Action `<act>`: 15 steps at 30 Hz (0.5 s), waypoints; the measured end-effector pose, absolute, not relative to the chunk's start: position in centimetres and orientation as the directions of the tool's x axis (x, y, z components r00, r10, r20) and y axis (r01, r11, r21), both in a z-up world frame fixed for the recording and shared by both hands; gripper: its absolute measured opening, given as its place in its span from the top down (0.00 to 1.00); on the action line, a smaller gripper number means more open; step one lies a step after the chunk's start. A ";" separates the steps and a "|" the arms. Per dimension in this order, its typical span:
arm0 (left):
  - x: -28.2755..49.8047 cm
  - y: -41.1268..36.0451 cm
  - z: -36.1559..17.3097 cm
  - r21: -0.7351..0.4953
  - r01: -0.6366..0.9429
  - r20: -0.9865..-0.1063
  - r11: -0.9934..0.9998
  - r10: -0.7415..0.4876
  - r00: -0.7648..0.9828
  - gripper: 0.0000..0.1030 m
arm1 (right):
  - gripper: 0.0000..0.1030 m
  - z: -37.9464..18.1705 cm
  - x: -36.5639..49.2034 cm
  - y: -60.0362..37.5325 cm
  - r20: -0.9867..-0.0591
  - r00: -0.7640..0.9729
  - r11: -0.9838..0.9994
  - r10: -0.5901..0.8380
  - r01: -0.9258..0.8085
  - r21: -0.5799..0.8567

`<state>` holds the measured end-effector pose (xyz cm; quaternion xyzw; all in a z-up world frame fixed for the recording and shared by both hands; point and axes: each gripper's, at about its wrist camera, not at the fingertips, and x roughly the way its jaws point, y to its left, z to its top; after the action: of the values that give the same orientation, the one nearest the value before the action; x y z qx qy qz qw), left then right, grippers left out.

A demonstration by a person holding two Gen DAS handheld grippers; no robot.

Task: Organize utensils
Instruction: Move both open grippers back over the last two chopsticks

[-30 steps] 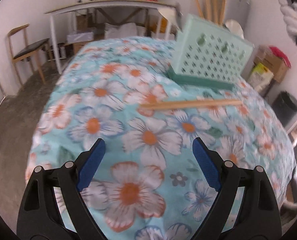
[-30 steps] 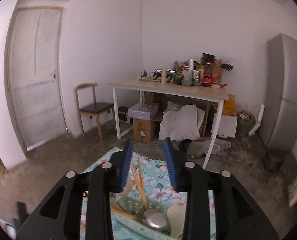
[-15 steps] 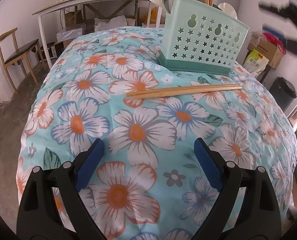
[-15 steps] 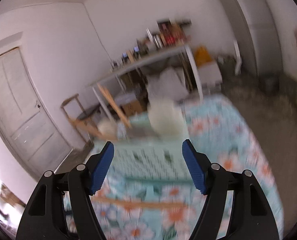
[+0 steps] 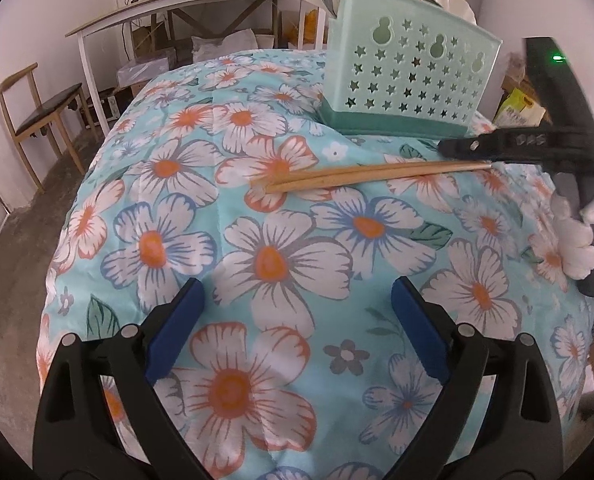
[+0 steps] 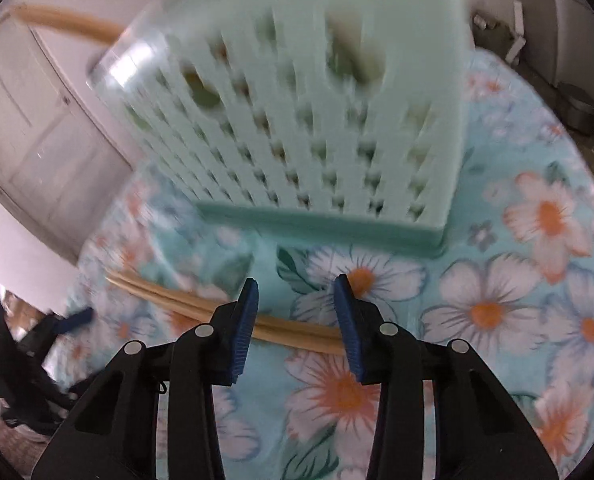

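Between the right tool's [image 6: 296,312] half-spread, empty fingers lies a pair of wooden chopsticks [image 5: 373,175] on the floral bedspread [image 5: 281,264], just before the mint utensil caddy [image 5: 409,76]. Left tool [image 5: 295,328] gapes wide, empty, well short of them.

chopsticks [image 5: 377,176] lie on surface [image 5: 257,264], just in front of caddy [image 5: 409,76] | right gripper [image 6: 295,312] straddles chopsticks | left gripper [image 5: 297,336] well before them

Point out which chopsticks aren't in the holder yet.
The chopsticks lying flat on the floral cloth, in front of the green holder; the others stand upright inside it.
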<state>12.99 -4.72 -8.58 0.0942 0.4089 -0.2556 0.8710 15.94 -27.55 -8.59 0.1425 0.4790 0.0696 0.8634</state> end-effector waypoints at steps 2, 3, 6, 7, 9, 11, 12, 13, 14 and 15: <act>12.9 -4.9 -8.6 -0.031 0.524 -0.765 0.851 -0.358 0.535 0.11 | 0.62 -8.5 15.6 -27.3 -0.806 0.531 0.952 0.261 -0.006 0.305; 13.0 -5.0 -8.6 -0.027 0.525 -0.768 0.851 -0.354 0.534 0.10 | 0.62 -8.5 15.5 -27.3 -0.805 0.528 0.949 0.272 -0.008 0.316; 13.2 -5.0 -8.7 -0.033 0.524 -0.773 0.851 -0.355 0.526 0.08 | 0.62 -8.7 15.1 -27.5 -0.801 0.519 0.941 0.299 -0.020 0.338; 13.2 -4.9 -8.7 -0.036 0.523 -0.773 0.852 -0.356 0.526 0.08 | 0.61 -8.7 15.1 -27.4 -0.799 0.514 0.937 0.313 -0.028 0.349; 13.2 -5.0 -8.7 -0.032 0.523 -0.774 0.852 -0.352 0.526 0.08 | 0.61 -8.7 14.8 -27.6 -0.792 0.493 0.921 0.359 -0.052 0.385; 13.2 -5.0 -8.7 -0.032 0.520 -0.774 0.853 -0.350 0.527 0.08 | 0.61 -8.7 14.7 -27.2 -0.790 0.473 0.912 0.391 -0.081 0.403; 13.3 -5.1 -8.7 -0.030 0.518 -0.774 0.855 -0.348 0.530 0.08 | 0.61 -8.6 14.7 -26.9 -0.791 0.464 0.910 0.399 -0.094 0.404; 13.2 -5.1 -8.7 -0.027 0.516 -0.774 0.856 -0.345 0.531 0.08 | 0.61 -8.6 14.7 -26.5 -0.791 0.448 0.904 0.417 -0.114 0.412; 13.2 -5.1 -8.7 -0.024 0.513 -0.774 0.858 -0.341 0.533 0.08 | 0.61 -8.6 14.7 -26.2 -0.789 0.436 0.897 0.433 -0.126 0.423; 13.2 -5.2 -8.7 -0.021 0.512 -0.775 0.859 -0.338 0.534 0.08 | 0.61 -8.6 14.5 -25.9 -0.787 0.413 0.886 0.458 -0.146 0.439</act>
<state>13.25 -5.23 -8.73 0.1046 0.4161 -0.2442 0.8697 14.54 -25.85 -8.59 0.1529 0.5100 0.1827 0.8265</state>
